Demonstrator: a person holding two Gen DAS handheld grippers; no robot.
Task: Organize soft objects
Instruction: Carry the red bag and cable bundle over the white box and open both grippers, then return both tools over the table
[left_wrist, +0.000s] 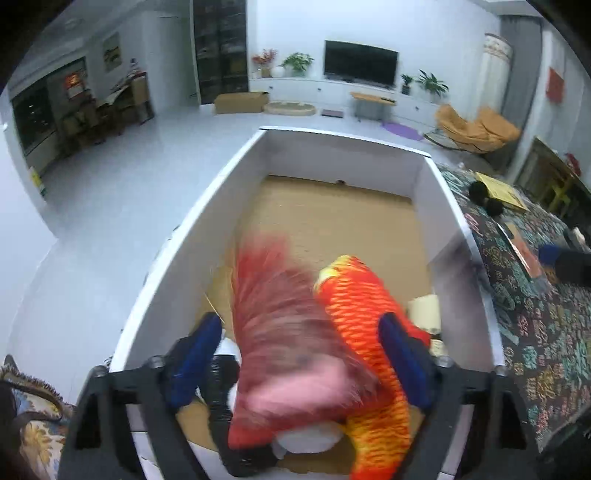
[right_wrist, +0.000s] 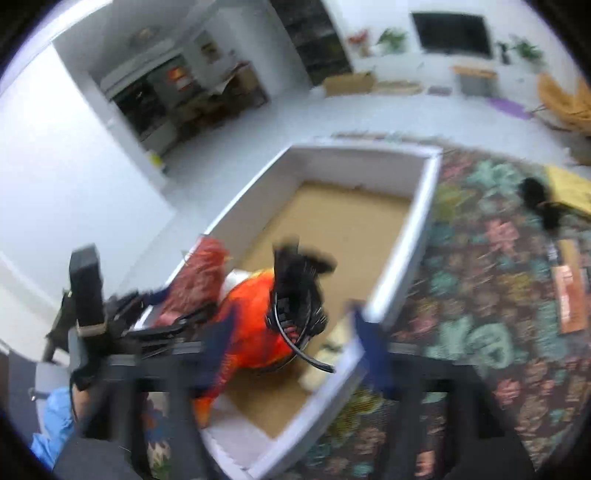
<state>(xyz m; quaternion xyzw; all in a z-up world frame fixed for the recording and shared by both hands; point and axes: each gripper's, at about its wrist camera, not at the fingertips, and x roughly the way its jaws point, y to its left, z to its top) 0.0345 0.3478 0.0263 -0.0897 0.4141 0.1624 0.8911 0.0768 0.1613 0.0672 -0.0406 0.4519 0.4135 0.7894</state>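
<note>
Here the white box (left_wrist: 192, 236) is serving as the landmark: it is sitting open-topped on the patterned surface (left_wrist: 535, 332), at that surface's edge, with its brown cardboard floor (left_wrist: 332, 221) mostly bare toward the far wall. Both pairs of tongs are hanging above the box's near end, angled downward, which suits releasing items into a container. The left tongs (left_wrist: 299, 354) are standing wide open, their blue pads apart, and the red fringed plush (left_wrist: 280, 332) is appearing between them, motion-blurred and apparently not pressed by either pad; it is judged to be dropping free. Beside it, inside the box, the orange fish plush (left_wrist: 362, 306) is lying along the near right portion. The right tongs (right_wrist: 291, 343) are also standing open with nothing clamped; below them a black fuzzy object with a black looped cord (right_wrist: 295, 295) is sitting on the orange plush, inside the box. A pale object (left_wrist: 424, 310) is resting in the box's near right corner. Outside the box, to its right, two black pom-like items (left_wrist: 484, 195) and a yellow sheet (left_wrist: 498, 188) are lying on the surface, likely awaiting sorting. The box walls are the main obstruction: any next reach toward those items has to clear the right-hand rim.
</note>
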